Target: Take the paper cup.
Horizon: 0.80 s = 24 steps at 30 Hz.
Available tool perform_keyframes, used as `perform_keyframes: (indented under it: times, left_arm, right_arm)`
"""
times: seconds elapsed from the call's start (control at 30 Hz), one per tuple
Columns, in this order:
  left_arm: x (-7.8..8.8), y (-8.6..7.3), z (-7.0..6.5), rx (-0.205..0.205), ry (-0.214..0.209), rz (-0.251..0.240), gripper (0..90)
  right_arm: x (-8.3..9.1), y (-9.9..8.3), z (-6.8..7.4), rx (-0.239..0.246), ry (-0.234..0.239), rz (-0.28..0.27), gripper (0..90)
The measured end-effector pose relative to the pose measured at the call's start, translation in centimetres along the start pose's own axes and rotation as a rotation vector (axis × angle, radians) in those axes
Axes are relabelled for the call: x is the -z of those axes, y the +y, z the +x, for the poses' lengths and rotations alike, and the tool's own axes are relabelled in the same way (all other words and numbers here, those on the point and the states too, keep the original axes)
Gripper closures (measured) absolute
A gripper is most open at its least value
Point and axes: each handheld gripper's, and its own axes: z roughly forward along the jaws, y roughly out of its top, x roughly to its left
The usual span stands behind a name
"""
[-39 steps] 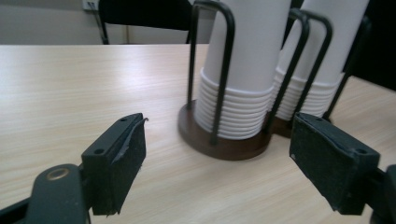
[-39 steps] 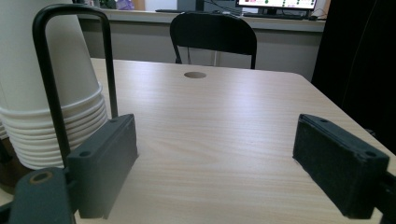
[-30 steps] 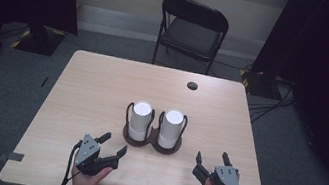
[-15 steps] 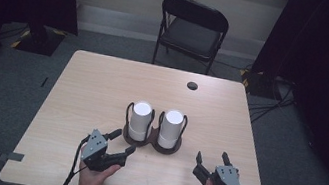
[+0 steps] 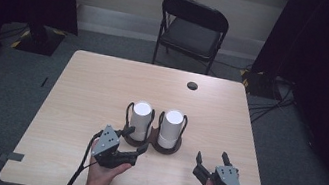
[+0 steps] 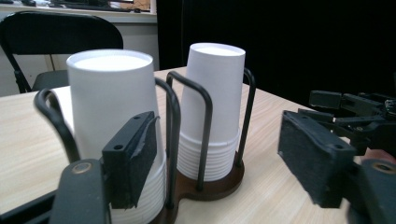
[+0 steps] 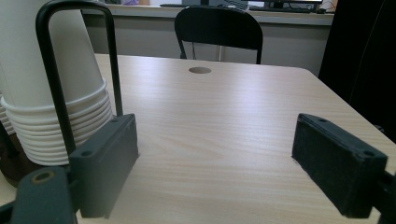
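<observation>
Closer now than 1 second ago, the left gripper (image 5: 135,145) has neared the left stack of white paper cups (image 5: 142,114) in the dark wire 2-slot holder (image 5: 163,147) at mid-table; its jaws, just reopened, hold nothing. From the left gripper view, ribbed cup rims show. Right gripper (image 5: 211,165) waits open, empty.

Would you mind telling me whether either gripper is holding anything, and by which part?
Nothing is held. The left gripper stands open beside the near cup stack; the right gripper is open over bare table.
</observation>
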Motion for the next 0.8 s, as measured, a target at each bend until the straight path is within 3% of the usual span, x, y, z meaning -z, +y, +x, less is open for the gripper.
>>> perform_keyframes:
  times: [0.17, 0.33, 0.47, 0.53, 0.6, 0.73, 0.8]
  left_arm:
    - [-0.8, 0.8, -0.1, -0.025, -0.018, 0.015, 24.7]
    - [-1.5, 1.4, 0.0, -0.060, -0.019, 0.007, 29.6]
    - [-1.9, 1.8, 0.1, -0.076, -0.013, -0.017, 35.4]
    - [-2.3, 2.2, 0.1, -0.092, 0.001, -0.054, 34.6]
    - [-2.4, 2.3, 0.1, -0.103, 0.013, -0.057, 35.2]
    - [-3.0, 2.6, 0.0, -0.119, -0.014, -0.069, 37.2]
    - [-3.2, 2.9, 0.0, -0.107, -0.035, -0.040, 36.7]
  right_arm:
    - [0.0, 0.0, 0.0, 0.003, 0.006, 0.002, 14.0]
    - [-0.1, 0.0, 0.0, 0.003, 0.011, 0.006, 14.4]
    - [-0.1, 0.0, 0.0, -0.002, 0.010, 0.011, 14.8]
    - [-0.1, 0.1, -0.1, -0.002, 0.014, 0.013, 14.9]
    - [-0.1, 0.1, -0.1, -0.002, 0.014, 0.014, 14.9]
    - [-0.1, 0.0, -0.1, -0.005, 0.014, 0.012, 14.9]
    - [-0.1, 0.0, -0.1, -0.005, 0.017, 0.010, 14.9]
